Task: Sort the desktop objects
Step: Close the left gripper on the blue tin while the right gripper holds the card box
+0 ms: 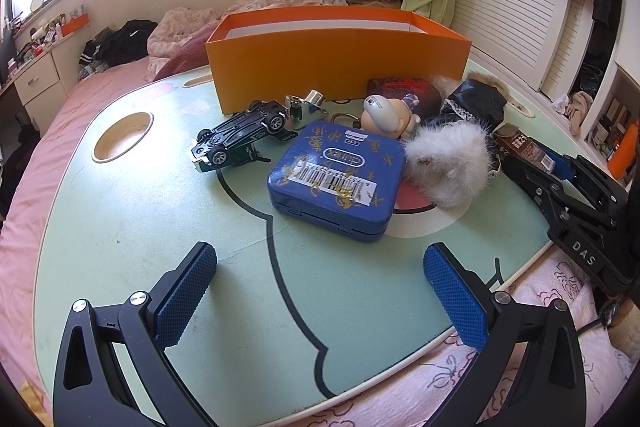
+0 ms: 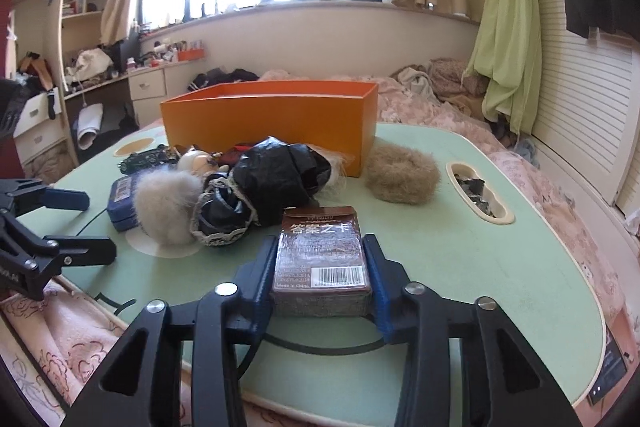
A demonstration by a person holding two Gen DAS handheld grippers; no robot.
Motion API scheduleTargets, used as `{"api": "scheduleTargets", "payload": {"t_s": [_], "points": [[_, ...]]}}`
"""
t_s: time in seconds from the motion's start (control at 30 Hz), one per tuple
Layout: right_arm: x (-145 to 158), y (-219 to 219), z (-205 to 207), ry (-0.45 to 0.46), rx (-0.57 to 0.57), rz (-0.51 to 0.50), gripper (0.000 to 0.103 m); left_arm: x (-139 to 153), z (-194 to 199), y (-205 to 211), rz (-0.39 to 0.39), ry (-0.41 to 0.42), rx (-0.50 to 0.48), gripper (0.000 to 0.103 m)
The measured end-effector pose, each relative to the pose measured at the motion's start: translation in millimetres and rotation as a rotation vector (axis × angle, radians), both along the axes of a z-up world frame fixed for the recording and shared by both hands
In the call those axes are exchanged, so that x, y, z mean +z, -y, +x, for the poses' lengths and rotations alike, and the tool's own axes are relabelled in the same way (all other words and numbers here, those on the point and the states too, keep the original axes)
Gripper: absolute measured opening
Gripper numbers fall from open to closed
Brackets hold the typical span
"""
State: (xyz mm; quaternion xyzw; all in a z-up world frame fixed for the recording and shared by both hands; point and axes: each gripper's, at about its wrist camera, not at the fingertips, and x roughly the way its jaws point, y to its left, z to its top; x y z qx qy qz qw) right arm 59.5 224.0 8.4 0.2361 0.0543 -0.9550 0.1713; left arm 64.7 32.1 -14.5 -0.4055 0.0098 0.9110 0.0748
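My left gripper [image 1: 320,263] is open and empty, low over the green lap table [image 1: 120,227], just in front of a blue tin [image 1: 336,175]. My right gripper [image 2: 320,267] is shut on a brown card box [image 2: 320,259] and holds it over the table's near edge; it also shows in the left wrist view [image 1: 532,155]. An orange box [image 1: 336,55] stands open at the back, also in the right wrist view [image 2: 272,123]. In front of it lie an upturned black toy car [image 1: 240,139], a small doll [image 1: 384,115], a white fur scrunchie [image 1: 448,163] and a black lace cloth [image 2: 280,179].
A silver lighter [image 1: 304,109] and a key ring lie by the car. A brown fur scrunchie [image 2: 402,175] lies right of the orange box. The table has a round cup hole [image 1: 122,135] at left and a slot [image 2: 480,193] at right. Pink bedding surrounds the table.
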Motion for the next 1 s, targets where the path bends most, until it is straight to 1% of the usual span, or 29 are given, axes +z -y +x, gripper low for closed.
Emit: {"api": "scheduleTargets", "payload": {"t_s": [0.13,0.2,0.33,0.4,0.43,0.5,0.53,0.57,0.63,0.77,0.8,0.83,0.87,0.9,1.0], "points": [[2,-8,11,-0.061,0.01,-0.045,0.04,1,0,9,-0.006,0.015,0.032,0.103],[2,-9,14,-0.072,0.014,-0.052,0.04,4,-1,12,-0.019,0.02,0.036,0.103],[1,-8,11,-0.053,0.015,-0.053,0.04,28,8,11,-0.028,-0.098,0.019,0.103],[1,-8,10,-0.045,0.013,-0.055,0.04,38,9,3,-0.078,-0.13,-0.026,0.103],[1,-8,10,-0.044,0.013,-0.054,0.04,41,8,-4,-0.13,-0.135,-0.064,0.103],[1,-8,10,-0.04,0.015,-0.052,0.04,40,5,-15,-0.206,-0.163,-0.1,0.103],[0,-8,10,-0.037,0.014,-0.052,0.04,39,3,-20,-0.23,-0.17,-0.119,0.103],[0,-9,10,-0.036,0.014,-0.053,0.04,36,-1,-23,-0.225,-0.166,-0.145,0.103],[0,-10,9,-0.033,0.011,-0.055,0.04,29,-13,-21,-0.172,-0.123,-0.173,0.103],[0,-11,8,-0.028,0.006,-0.054,0.04,14,-37,-16,-0.081,-0.042,-0.146,0.102],[-1,-11,8,-0.027,0.006,-0.054,0.04,11,-40,-17,-0.073,-0.022,-0.149,0.095],[-1,-11,8,-0.028,0.005,-0.053,0.04,10,-40,-18,-0.068,-0.012,-0.16,0.082],[-1,-11,8,-0.028,0.005,-0.053,0.04,10,-37,-19,-0.059,-0.026,-0.17,0.076],[-1,-11,8,-0.027,0.006,-0.053,0.04,11,-36,-21,-0.064,-0.034,-0.177,0.068],[-1,-11,8,-0.029,0.005,-0.054,0.04,12,-30,-24,-0.073,-0.06,-0.175,0.067]]}}
